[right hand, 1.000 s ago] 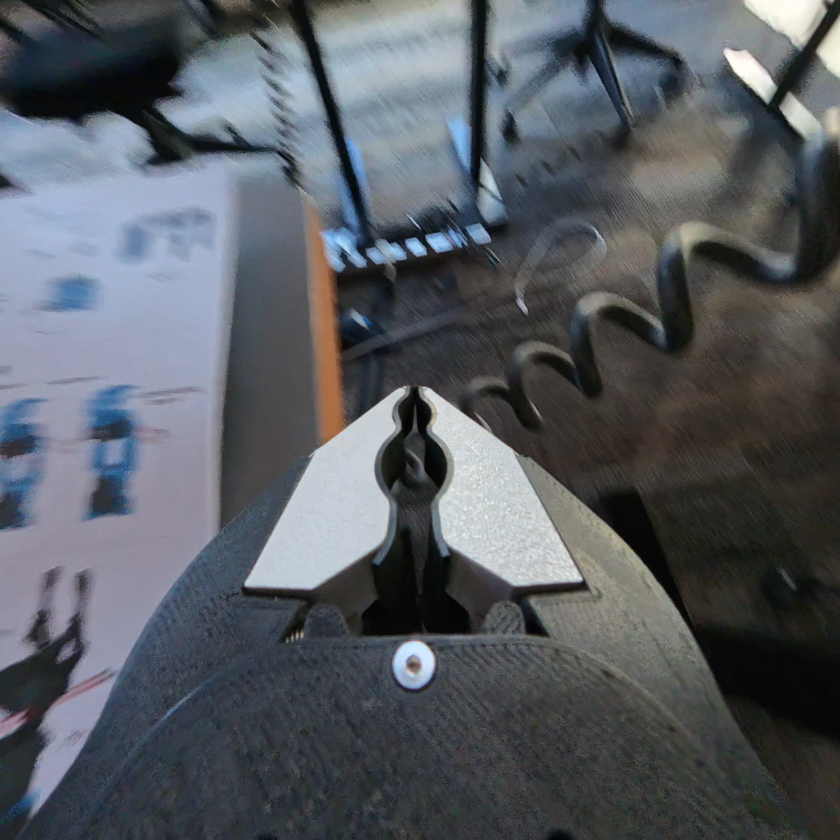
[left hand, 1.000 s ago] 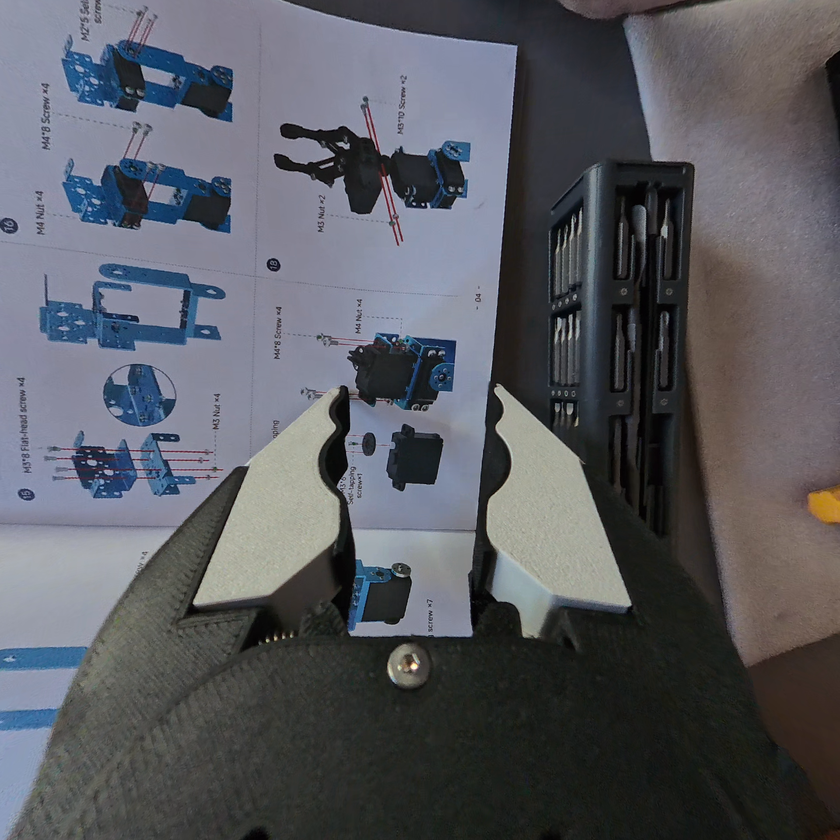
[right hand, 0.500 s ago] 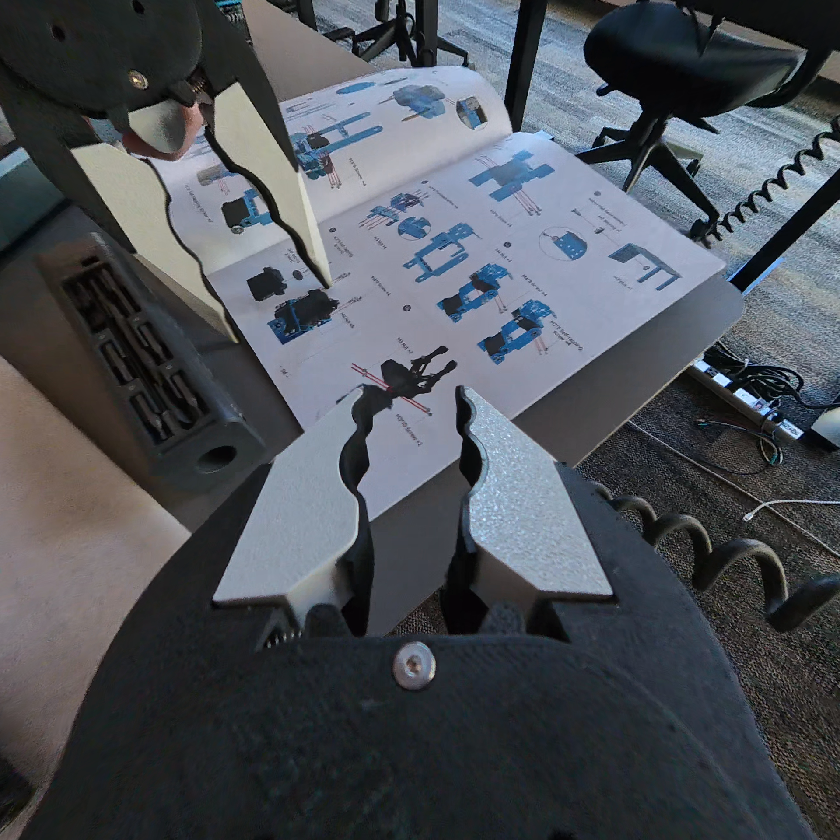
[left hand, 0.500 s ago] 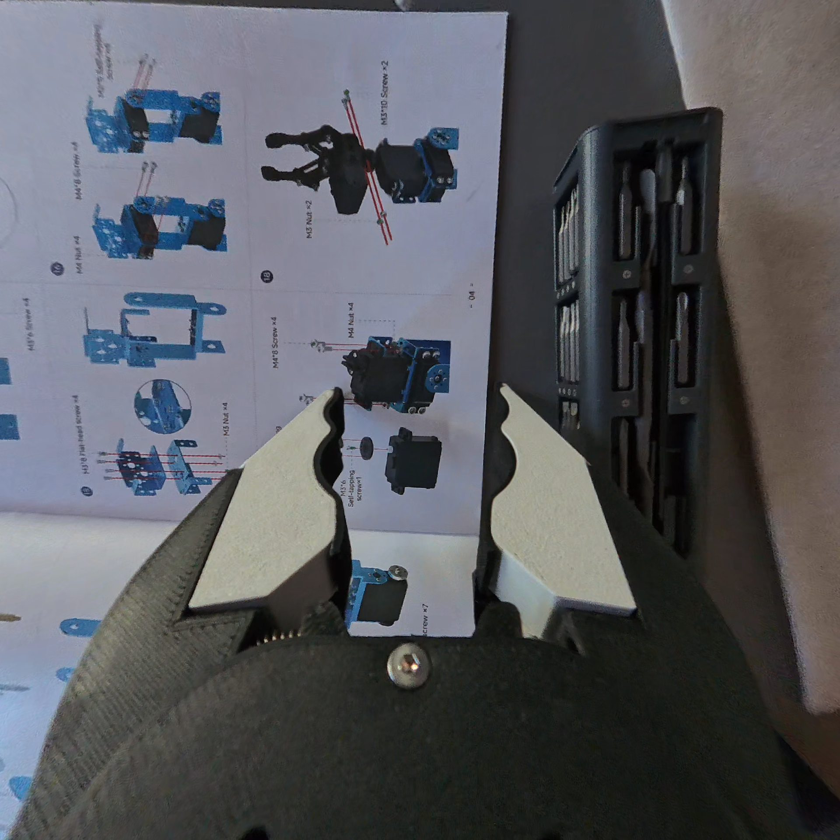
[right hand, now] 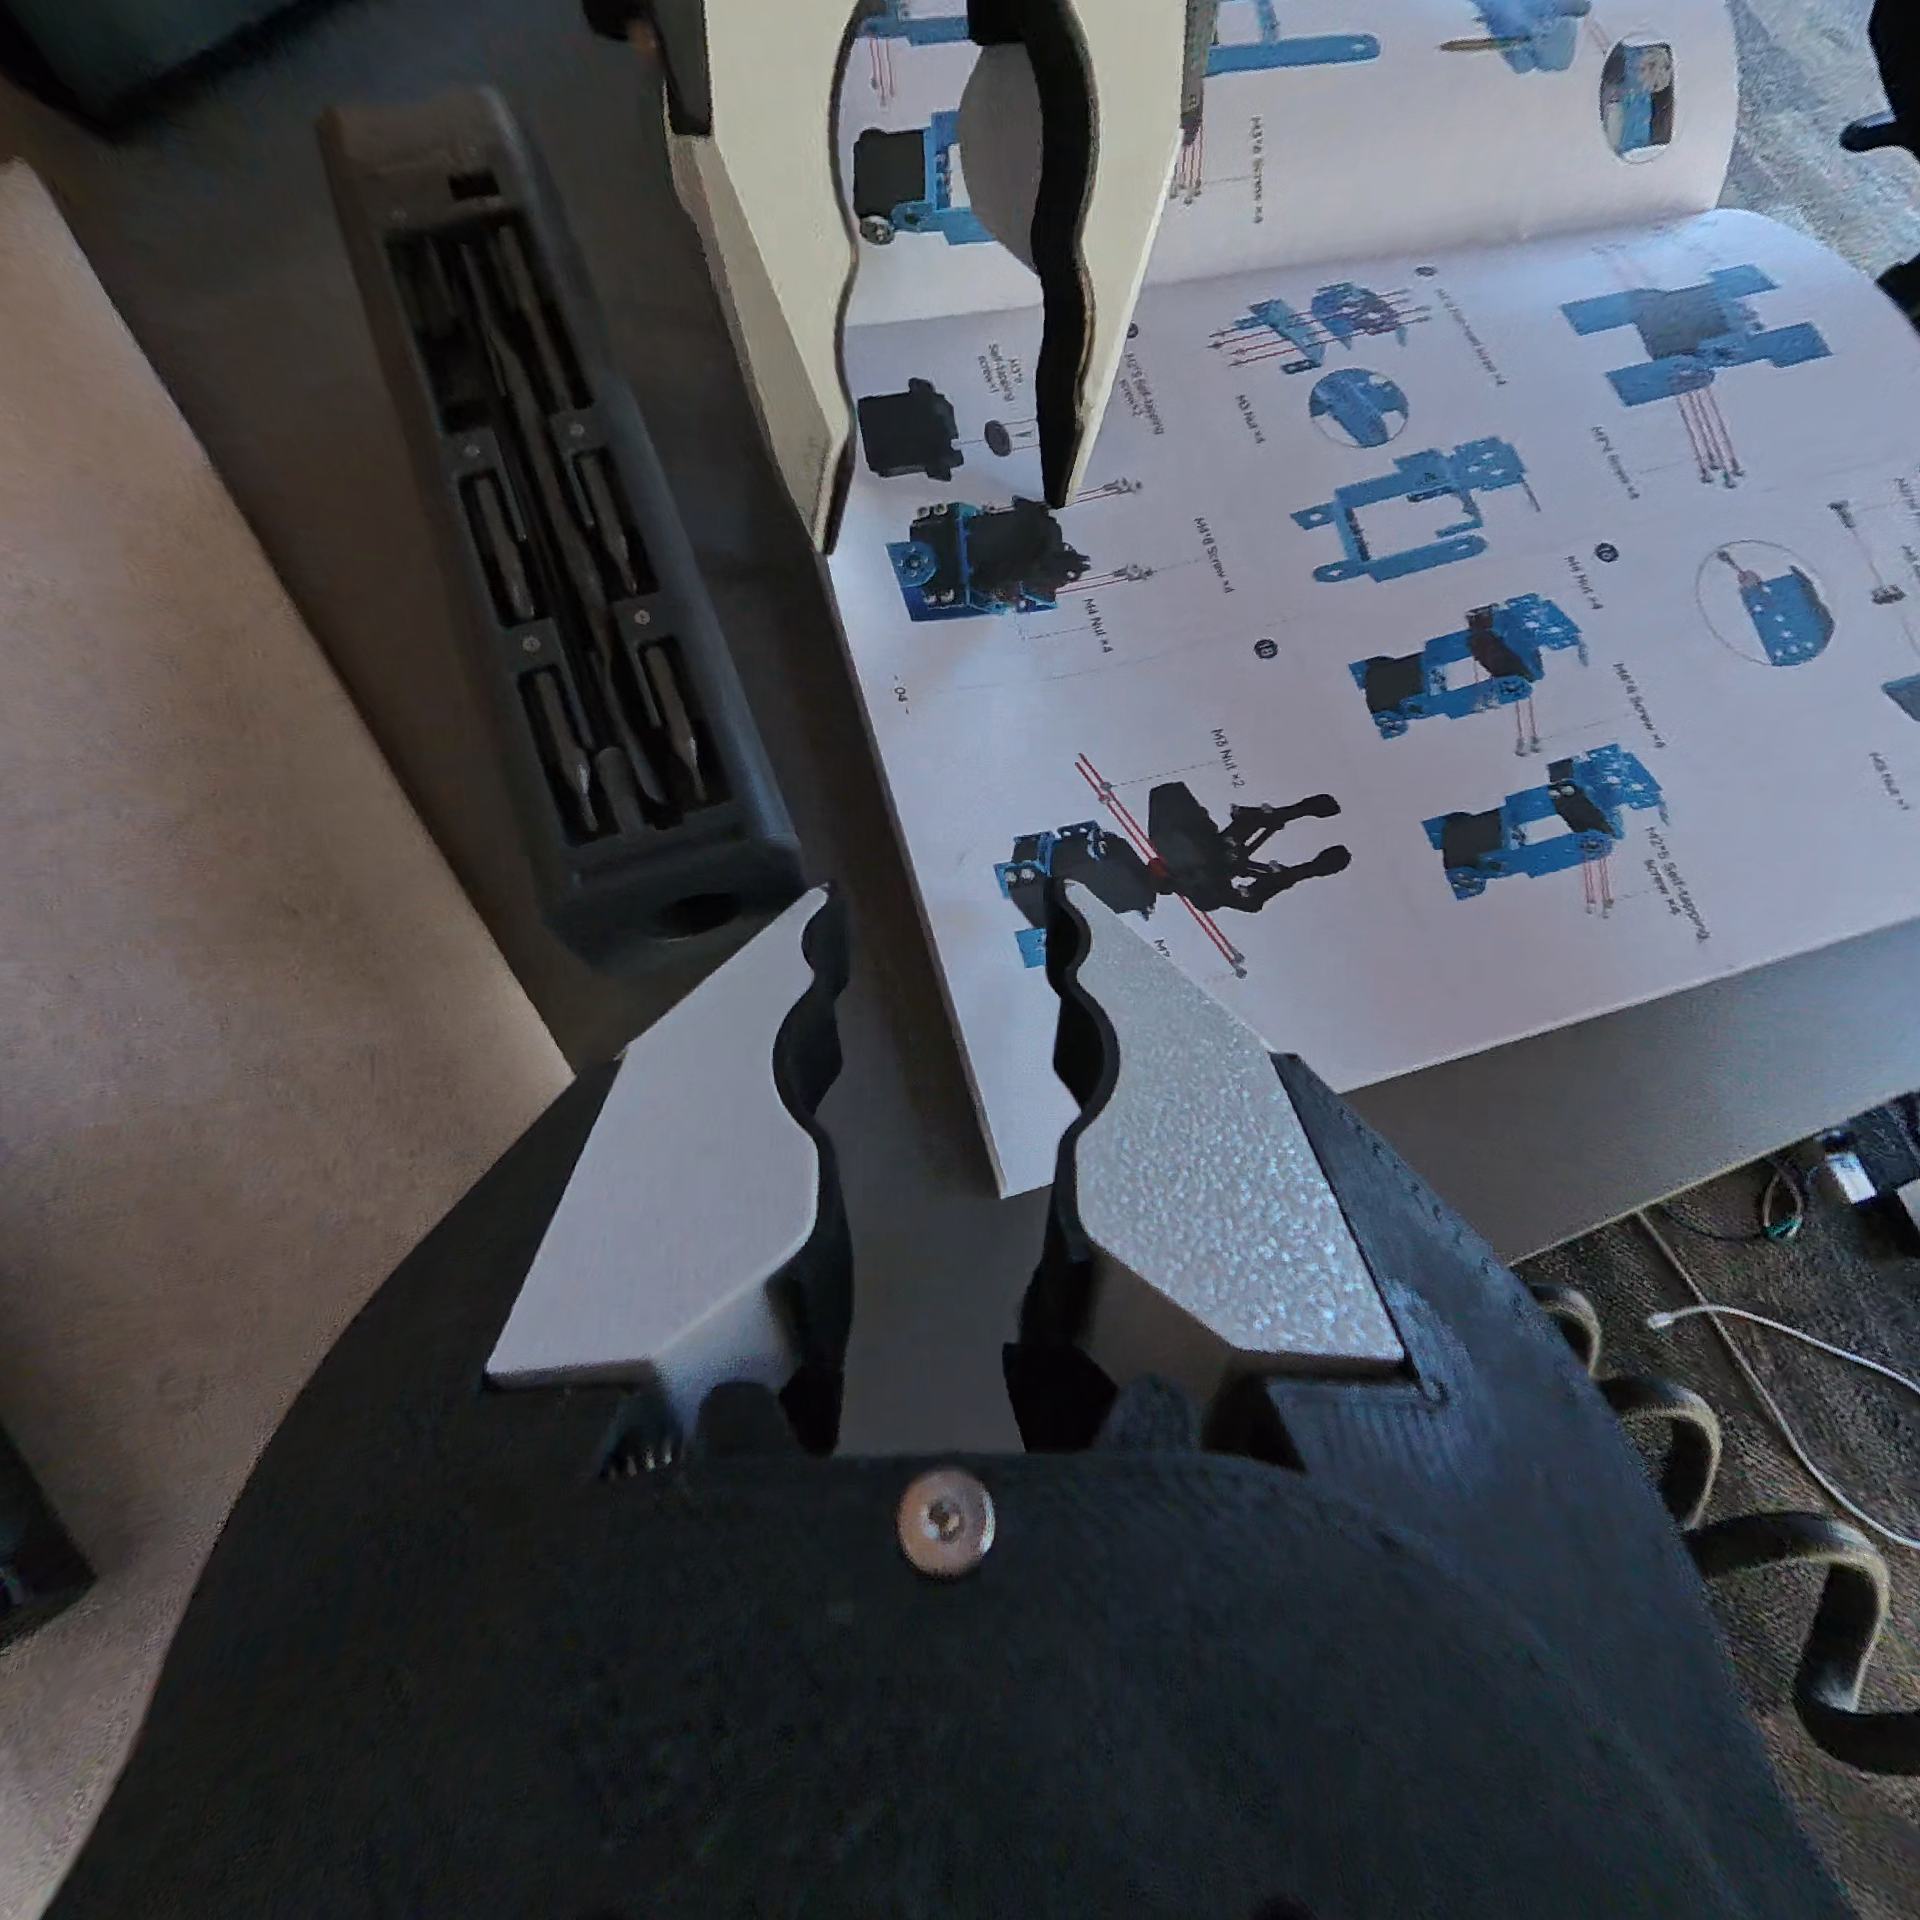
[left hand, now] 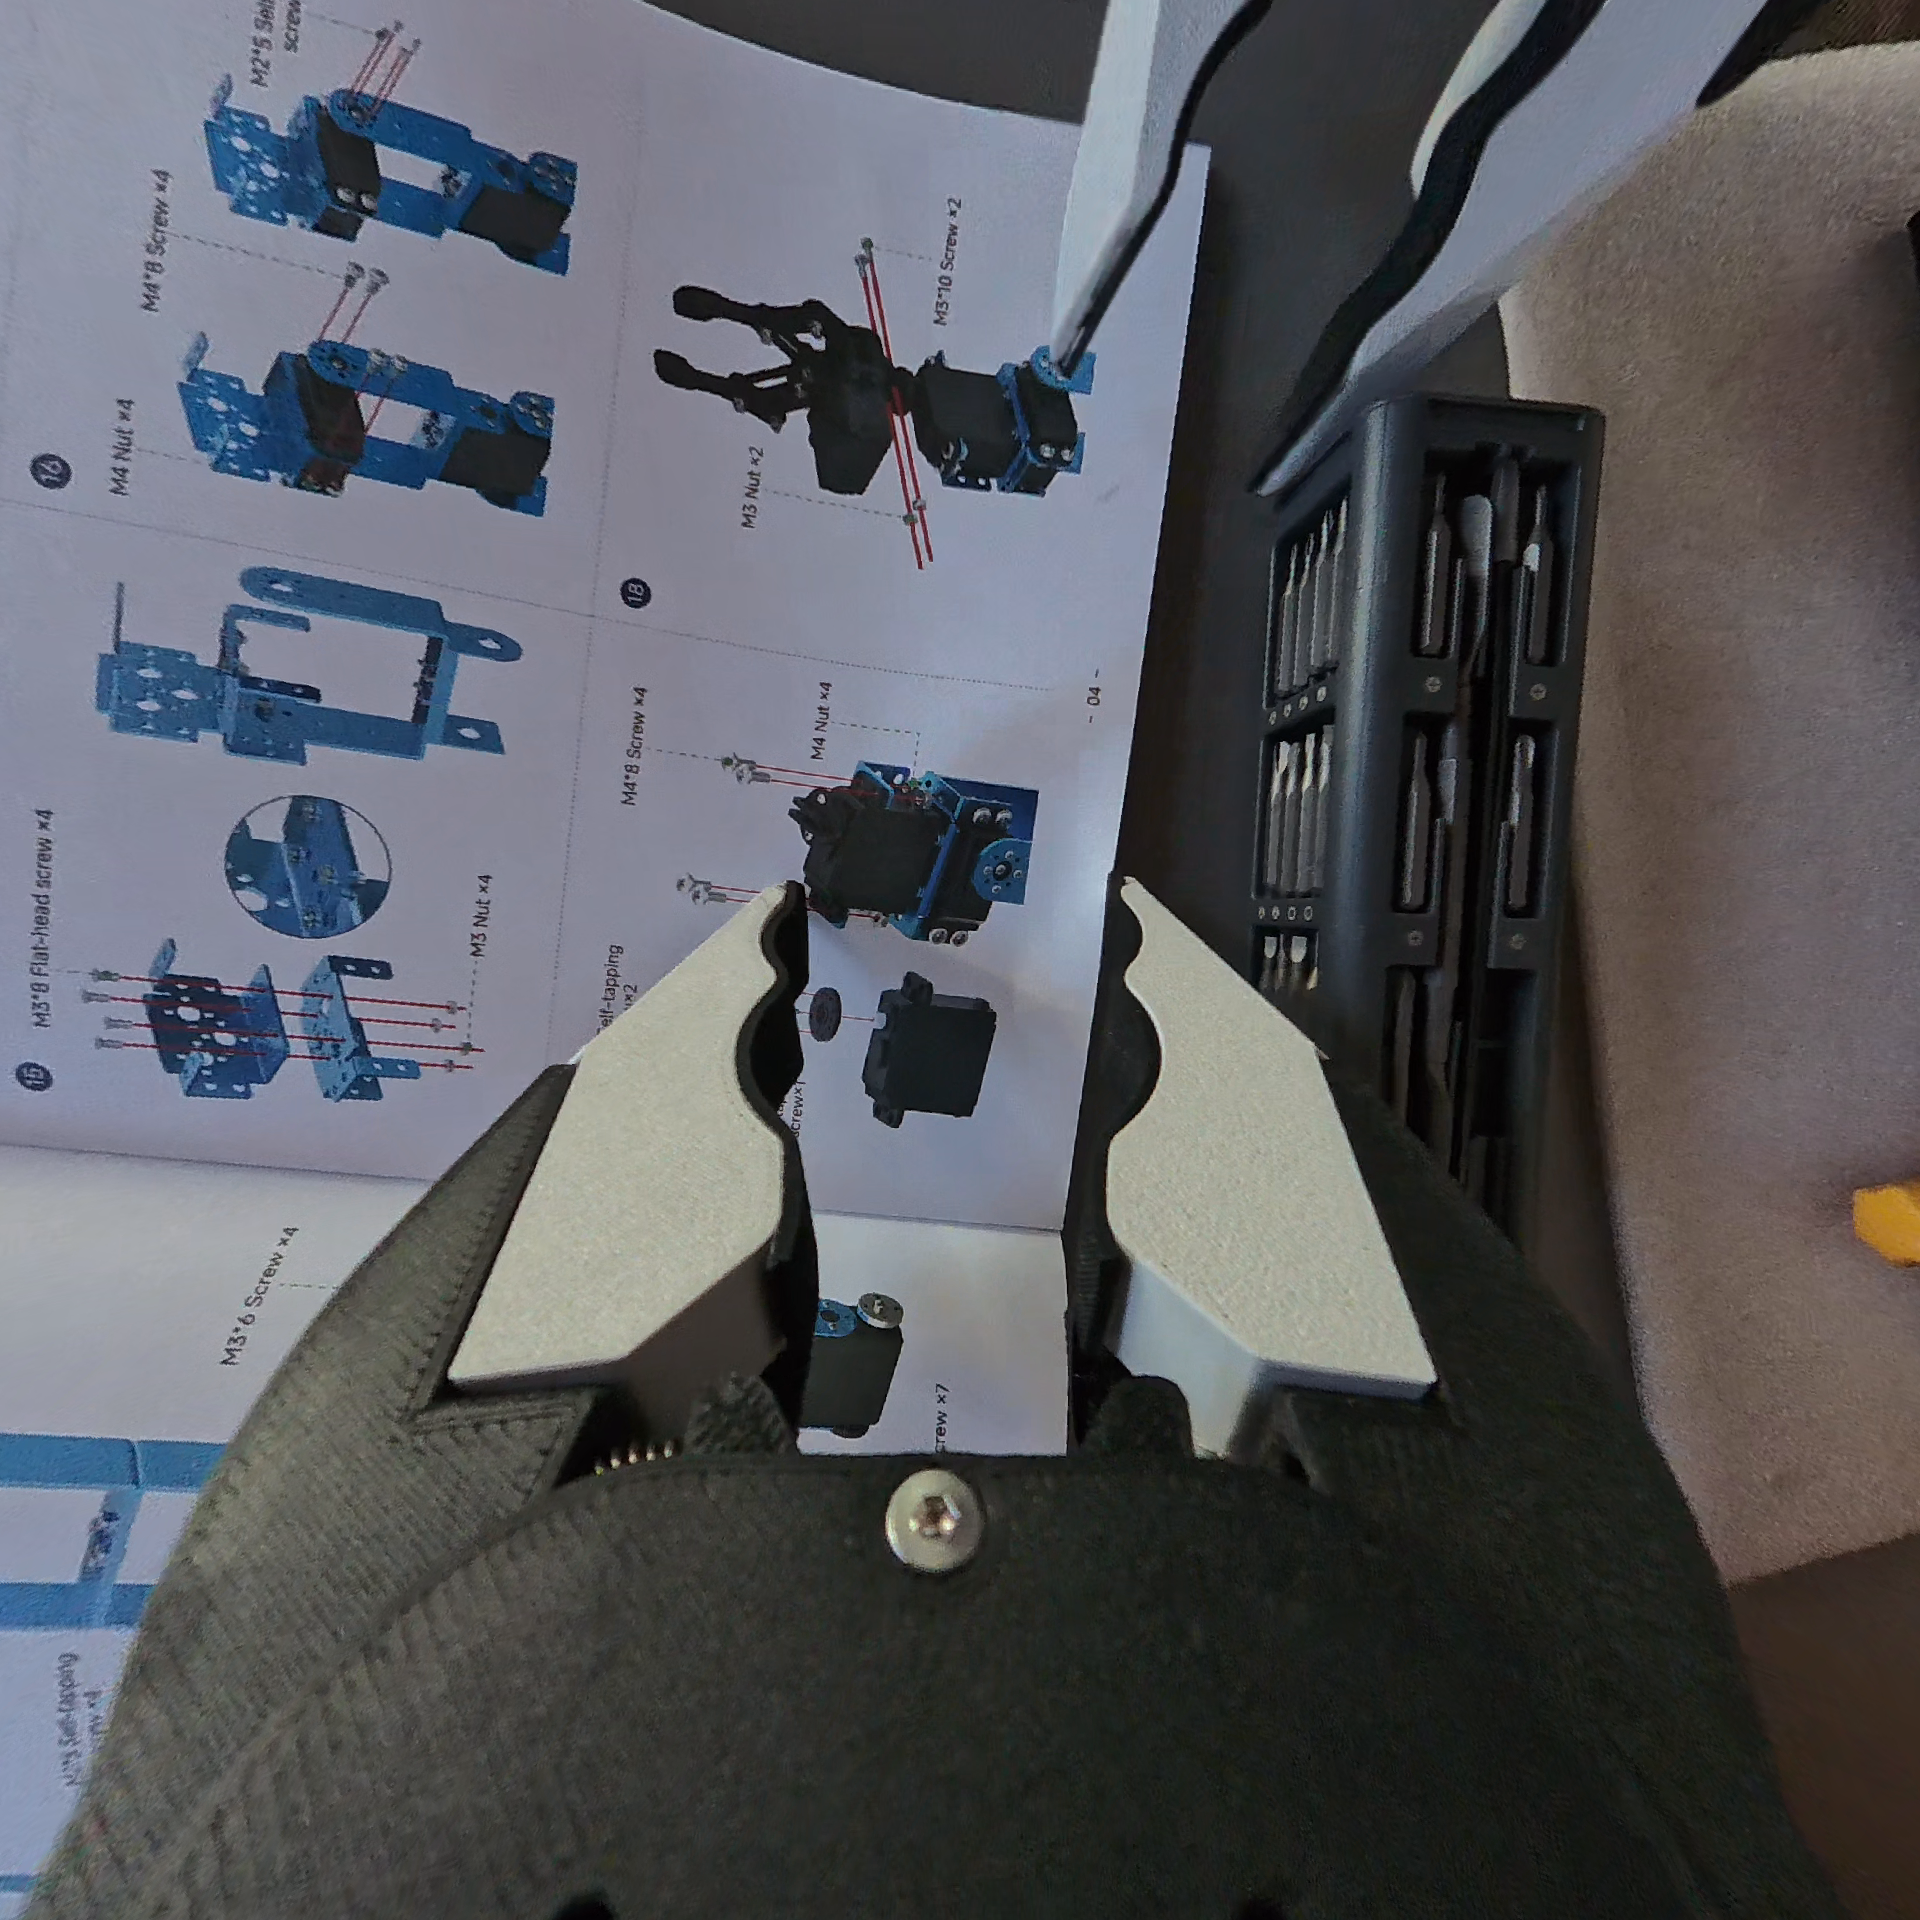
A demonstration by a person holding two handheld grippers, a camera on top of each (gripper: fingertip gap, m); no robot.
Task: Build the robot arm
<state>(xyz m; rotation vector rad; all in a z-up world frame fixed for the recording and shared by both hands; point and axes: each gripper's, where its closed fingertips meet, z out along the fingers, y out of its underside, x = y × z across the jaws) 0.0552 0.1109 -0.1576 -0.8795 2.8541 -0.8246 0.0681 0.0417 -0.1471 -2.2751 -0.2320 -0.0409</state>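
An open instruction booklet (left hand: 727,644) with blue and black part drawings lies on a dark table. My left gripper (left hand: 961,894) is open and empty, hovering over the booklet's right page edge. A black screwdriver bit case (left hand: 1423,779) lies just right of it. My right gripper (right hand: 945,894) is open and empty above the near corner of the booklet (right hand: 1403,987), with the bit case (right hand: 561,520) to its left. The grippers point at each other: the right gripper (left hand: 1164,416) shows at the top of the left wrist view, the left gripper (right hand: 940,520) at the top of the right wrist view.
A beige mat (right hand: 208,831) covers the table beside the case, also seen in the left wrist view (left hand: 1714,727). A small yellow thing (left hand: 1886,1226) lies on it. The table edge (right hand: 1558,1122) runs past the booklet; a coiled black cable (right hand: 1766,1558) and carpet lie below.
My right gripper swung from pointing at the floor, shut, to over the booklet's corner and opened. My left gripper stayed open over the page, shifting only slightly.
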